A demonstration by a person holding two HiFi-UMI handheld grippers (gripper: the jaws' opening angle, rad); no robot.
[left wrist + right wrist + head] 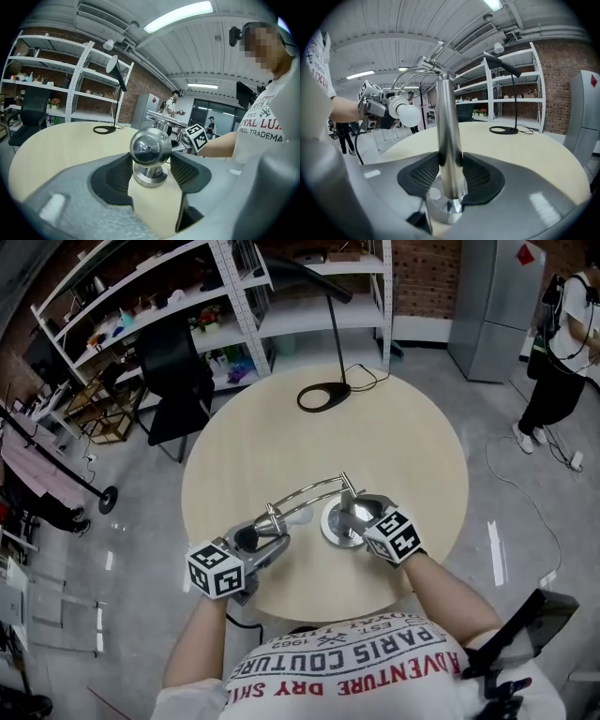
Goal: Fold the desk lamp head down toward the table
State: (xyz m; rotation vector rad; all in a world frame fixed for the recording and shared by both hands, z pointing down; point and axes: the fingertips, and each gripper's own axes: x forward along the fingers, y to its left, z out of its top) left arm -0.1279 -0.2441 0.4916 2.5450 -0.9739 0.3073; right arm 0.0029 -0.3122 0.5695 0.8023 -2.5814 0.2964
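Lamp: chrome desk lamp [330, 505] at near edge of table [281, 442], arm arched left.
Right gripper [450, 180]: clamped on upright post [449, 136] just above base [339, 529]. Likely pins the base against tipping.
Left gripper [150, 165]: jaws closed on chrome ball behind lamp head [275, 518], giving leverage at the joints.
Progress: head looks partway down, not yet at the tabletop.
Far side: black lamp [323, 397], well apart, uninvolved.
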